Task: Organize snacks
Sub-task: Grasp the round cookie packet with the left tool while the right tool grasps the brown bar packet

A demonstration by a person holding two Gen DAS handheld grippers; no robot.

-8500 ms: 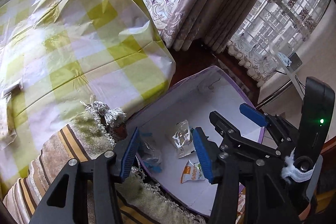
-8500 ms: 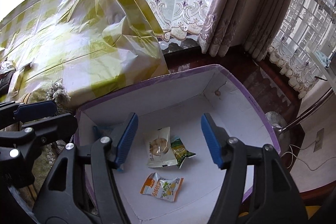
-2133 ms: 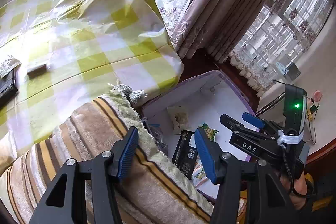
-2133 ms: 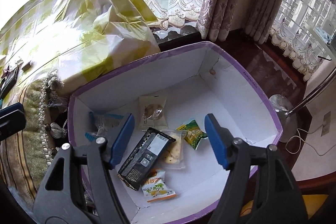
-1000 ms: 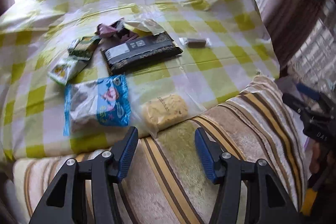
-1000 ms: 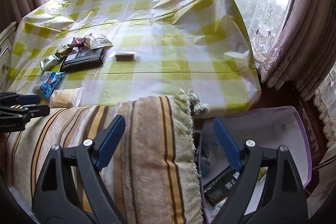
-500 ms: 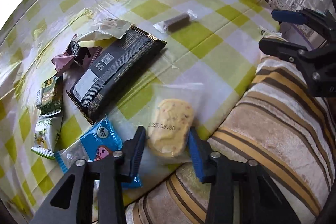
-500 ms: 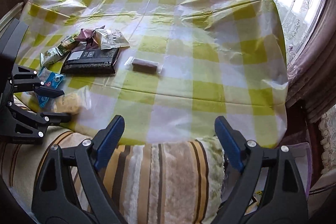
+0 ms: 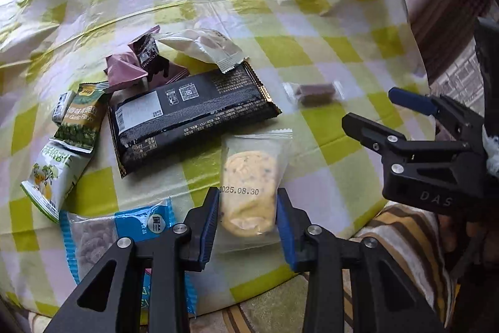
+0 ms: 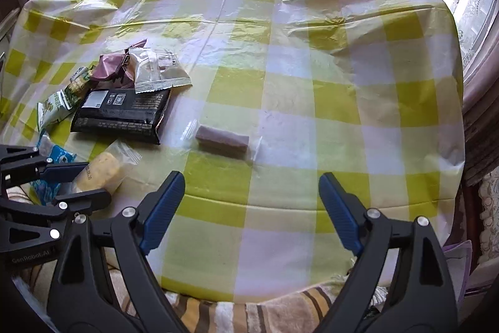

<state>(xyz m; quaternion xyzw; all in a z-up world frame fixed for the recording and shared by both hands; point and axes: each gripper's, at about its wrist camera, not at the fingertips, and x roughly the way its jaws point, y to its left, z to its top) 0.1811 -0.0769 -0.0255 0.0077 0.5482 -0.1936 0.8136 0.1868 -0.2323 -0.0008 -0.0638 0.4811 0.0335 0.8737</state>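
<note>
Snack packets lie on the yellow-check tablecloth [image 10: 280,67]. A clear packet with a yellow cookie [image 9: 249,170] sits near the table's front edge. My left gripper [image 9: 247,195] is shut on its near end, both blue pads against the wrapper. From the right wrist view the same grip shows at the left: left gripper [image 10: 93,181], cookie packet [image 10: 99,172]. My right gripper [image 10: 251,177] hangs open over the cloth, just short of a brown bar in clear wrap [image 10: 222,141], with nothing between its fingers. It also shows as the right gripper [image 9: 369,105].
Beyond the cookie lie a long black packet [image 9: 190,108], a blue packet [image 9: 93,233], two green packets [image 9: 82,120], pink wrappers [image 9: 124,71] and a white packet [image 9: 202,47]. A striped cushion [image 10: 280,311] borders the table's near edge. A purple box corner [image 10: 458,252] shows at the right.
Both grippers swung from the purple box over to the table. The left gripper came down on the cookie packet and its jaws narrowed around it. The right gripper stayed wide open.
</note>
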